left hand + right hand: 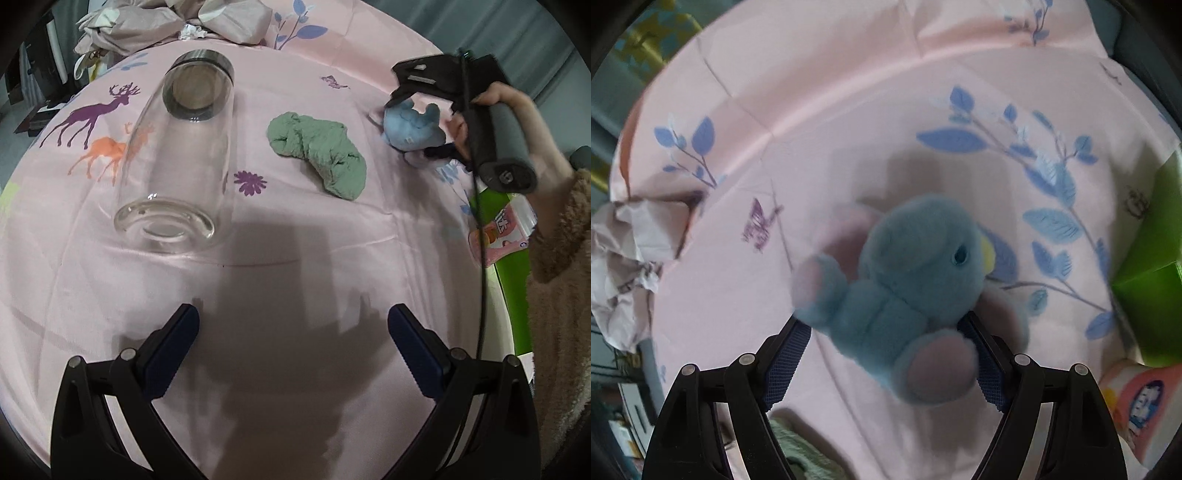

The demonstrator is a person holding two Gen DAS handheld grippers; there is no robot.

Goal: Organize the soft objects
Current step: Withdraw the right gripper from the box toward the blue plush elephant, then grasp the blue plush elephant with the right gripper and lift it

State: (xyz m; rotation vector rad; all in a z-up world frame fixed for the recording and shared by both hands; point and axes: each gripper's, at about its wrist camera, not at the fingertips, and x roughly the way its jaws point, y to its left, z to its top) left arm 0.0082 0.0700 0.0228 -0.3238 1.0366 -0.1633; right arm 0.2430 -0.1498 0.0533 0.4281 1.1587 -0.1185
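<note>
A blue plush toy [905, 288] with pink feet lies on the pink printed sheet [812, 147]. My right gripper [886, 332] is wide open around it, its fingers at either side of the toy's lower body. The toy [410, 125] and right gripper [424, 110] also show at the right in the left wrist view. A green crumpled cloth [317, 155] lies in the middle. A clear glass jar [181, 147] with a dark rim lies on its side at the left. My left gripper [293, 332] is open and empty above the near sheet.
A crumpled grey-beige fabric pile [177, 22] lies at the far edge. A green box [1152, 277] and a pink printed package [498, 232] sit at the right edge. The person's fuzzy sleeve [561, 295] is at the right.
</note>
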